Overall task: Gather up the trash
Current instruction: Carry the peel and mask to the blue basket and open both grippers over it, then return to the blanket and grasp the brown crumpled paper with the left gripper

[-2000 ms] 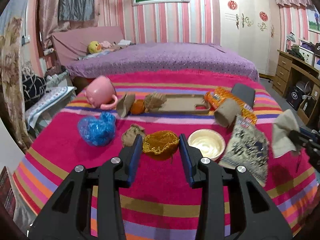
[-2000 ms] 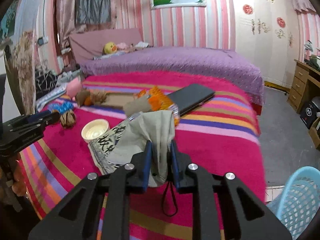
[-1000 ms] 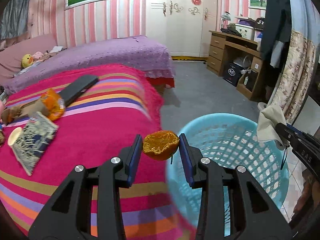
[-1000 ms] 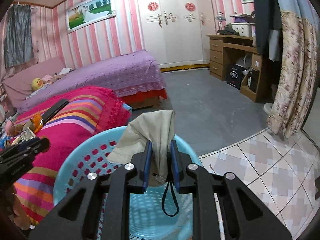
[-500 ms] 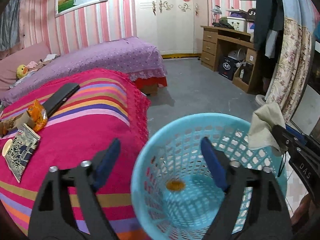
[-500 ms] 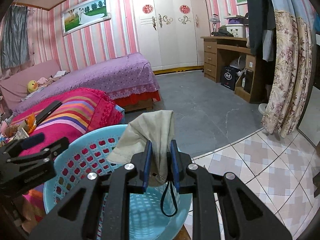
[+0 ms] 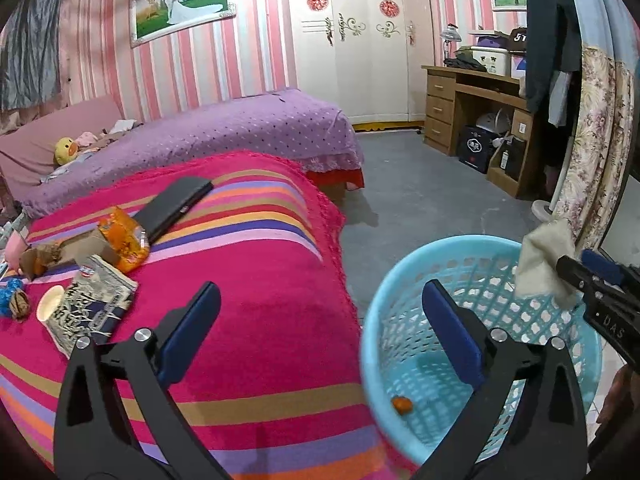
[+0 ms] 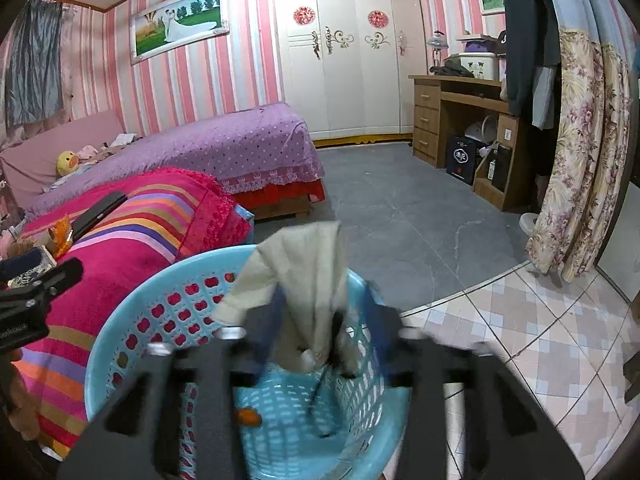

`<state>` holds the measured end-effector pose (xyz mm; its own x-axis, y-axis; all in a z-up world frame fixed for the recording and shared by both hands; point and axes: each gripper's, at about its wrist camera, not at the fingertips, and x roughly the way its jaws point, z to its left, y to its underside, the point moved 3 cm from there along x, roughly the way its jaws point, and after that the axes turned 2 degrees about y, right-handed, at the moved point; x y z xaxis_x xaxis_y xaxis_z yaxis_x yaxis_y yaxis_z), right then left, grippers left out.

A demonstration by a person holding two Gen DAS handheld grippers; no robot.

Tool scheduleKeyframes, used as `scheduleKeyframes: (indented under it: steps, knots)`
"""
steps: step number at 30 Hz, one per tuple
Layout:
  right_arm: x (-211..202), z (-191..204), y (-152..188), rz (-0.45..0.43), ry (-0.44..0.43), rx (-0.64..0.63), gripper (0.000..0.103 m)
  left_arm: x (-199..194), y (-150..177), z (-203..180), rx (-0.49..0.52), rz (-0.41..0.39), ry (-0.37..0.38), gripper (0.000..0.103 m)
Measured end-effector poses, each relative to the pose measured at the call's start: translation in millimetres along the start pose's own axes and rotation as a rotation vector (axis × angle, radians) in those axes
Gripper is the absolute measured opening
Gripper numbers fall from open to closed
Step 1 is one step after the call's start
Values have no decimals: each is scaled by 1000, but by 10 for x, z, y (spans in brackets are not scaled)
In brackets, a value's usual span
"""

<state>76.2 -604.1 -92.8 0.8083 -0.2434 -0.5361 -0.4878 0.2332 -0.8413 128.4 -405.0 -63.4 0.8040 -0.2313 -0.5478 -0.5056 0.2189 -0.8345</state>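
Left gripper [image 7: 320,312] opens wide, empty, above the basket [image 7: 400,292] with a peel [image 7: 401,404] below. Right gripper [image 8: 320,316] opens; cloth [image 8: 304,276] hangs between its jaws.

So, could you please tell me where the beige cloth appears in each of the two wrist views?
Left wrist view: the beige cloth is at the right edge, hanging from the tip of the right gripper above the far rim of the blue basket.
Right wrist view: the cloth is at centre, between that gripper's opening jaws, above the basket.
Shared landmark: the orange peel on the basket floor.
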Motion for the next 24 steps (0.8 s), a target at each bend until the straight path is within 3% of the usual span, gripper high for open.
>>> scheduleKeyframes:
  steps: [8,16,24]
  knots:
    - [-84,180,-67,-21,43,-41,92,-103,-4,281,-12,-14,-18,97]
    - [-230,364,-159,-43,32,12,95,-250,0,823,-45,-27,-64,97]
    - [-280,863,-254,-59,48,-8,98,-386,56,1567,-67,-30,-123,97]
